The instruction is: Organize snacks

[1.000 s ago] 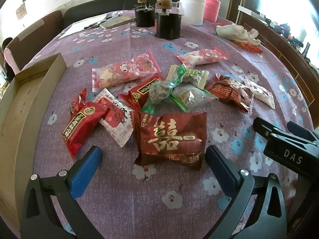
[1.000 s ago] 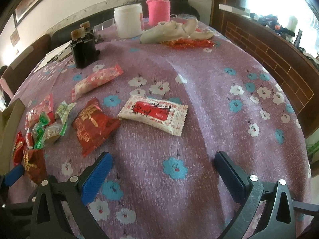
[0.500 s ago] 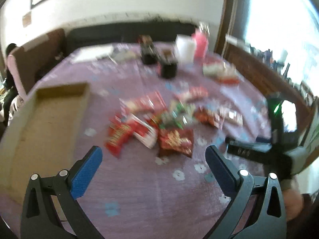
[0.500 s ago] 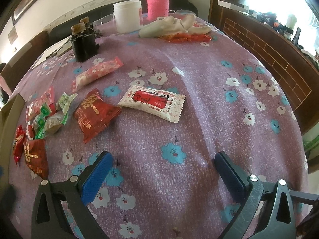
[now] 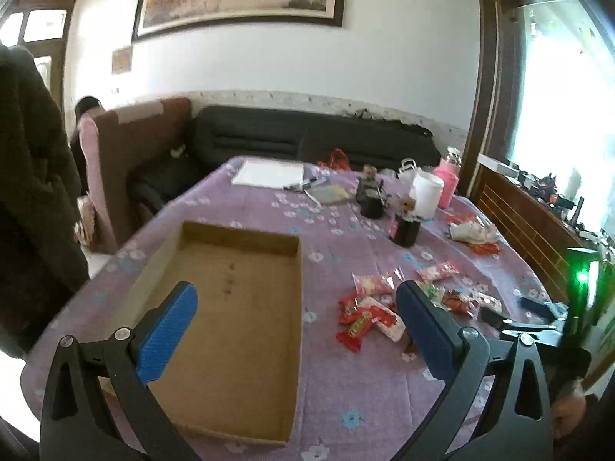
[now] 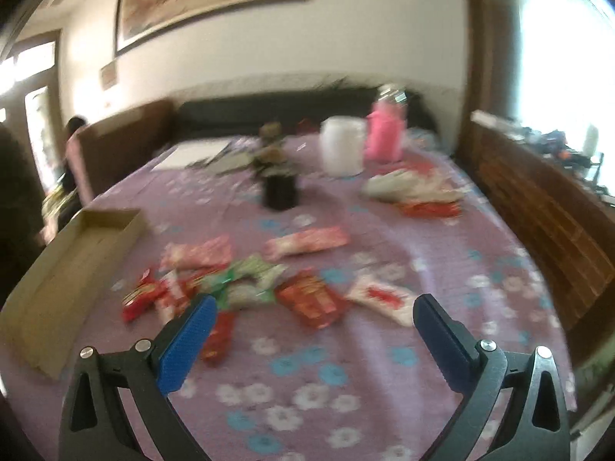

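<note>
Currently, no packet lettering can be read in either view: the left wrist view is too distant and the right wrist view is motion-blurred.

- Left claw (image 5: 296, 303): spread wide, holding nothing, hanging above the right wall of the cardboard tray (image 5: 230, 280). A second ago it hovered low over the packets, with a large gold character legible on a dark red packet and "DAS" on the other tool; it has since risen and pulled back, bringing the whole tray and the room's wall into view.
- Right claw (image 6: 313, 319): spread wide, holding nothing, over the near edge of the snack pile (image 6: 246, 284). It too has lifted away since the earlier frames.
- Snack pile (image 5: 407, 303): red, white and green packets, loose on the purple floral surface (image 5: 346, 384) to the right of the tray; none in the tray.
- Further items at the far side of the surface: white tub (image 5: 426, 196), pink bottle (image 5: 446, 184), black jar (image 5: 403, 230).
</note>
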`<state>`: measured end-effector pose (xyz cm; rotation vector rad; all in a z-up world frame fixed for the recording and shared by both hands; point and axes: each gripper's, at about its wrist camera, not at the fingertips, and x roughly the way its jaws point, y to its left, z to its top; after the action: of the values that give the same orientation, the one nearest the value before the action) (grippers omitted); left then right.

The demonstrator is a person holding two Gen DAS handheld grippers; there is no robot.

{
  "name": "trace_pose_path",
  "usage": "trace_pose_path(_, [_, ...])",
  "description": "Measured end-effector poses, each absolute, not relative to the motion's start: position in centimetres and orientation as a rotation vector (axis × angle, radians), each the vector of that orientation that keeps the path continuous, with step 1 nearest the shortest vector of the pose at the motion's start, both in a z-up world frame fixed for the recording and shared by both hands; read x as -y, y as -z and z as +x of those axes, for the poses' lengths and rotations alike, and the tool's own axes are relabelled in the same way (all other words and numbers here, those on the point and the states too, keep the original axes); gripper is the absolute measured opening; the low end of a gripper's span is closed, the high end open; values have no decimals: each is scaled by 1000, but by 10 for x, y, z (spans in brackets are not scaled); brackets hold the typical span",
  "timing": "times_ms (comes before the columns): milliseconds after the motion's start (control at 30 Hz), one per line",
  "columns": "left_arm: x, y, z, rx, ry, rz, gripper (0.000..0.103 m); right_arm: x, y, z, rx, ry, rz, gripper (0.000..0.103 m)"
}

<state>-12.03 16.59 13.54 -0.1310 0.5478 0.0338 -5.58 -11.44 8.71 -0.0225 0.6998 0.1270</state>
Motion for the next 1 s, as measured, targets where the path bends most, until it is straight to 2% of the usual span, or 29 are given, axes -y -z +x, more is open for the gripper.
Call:
trace_pose_path(133, [-164, -119, -119, -608, -6, -134, 103, 100, -69, -40, -821, -282, 71, 99])
trace_pose_path(200, [-162, -114, -118, -625, 1, -140, 103, 88, -63, -34, -851, -294, 71, 94])
trace_pose_path(400, [-159, -108, -122, -641, 26, -150, 103, 64, -43, -14, -930, -262, 75, 90])
trace_pose_path(433, [-157, -108, -122, -644, 33, -144, 103, 62, -38, -10, -950, -275, 94, 85])
trace_pose_path(500, [-153, -106, -121, -651, 47, -134, 103, 60, -24, -4, -1014, -310, 136, 56])
trace_pose_path(733, [-136, -99, -111, -699, 136, -126, 103, 83, -27, -23, -1027, -244, 131, 52])
trace_pose_path(833, [-119, -93, -97, -730, 180, -82, 90, 106, -28, -31, -1028, -201, 159, 52])
trace_pose_path(967, [-91, -78, -70, -788, 213, 39, 64, 123, -26, -37, -987, -205, 186, 55])
trace_pose_path(1000, [-85, -73, -63, -808, 225, 65, 64, 125, -25, -38, -974, -220, 205, 55])
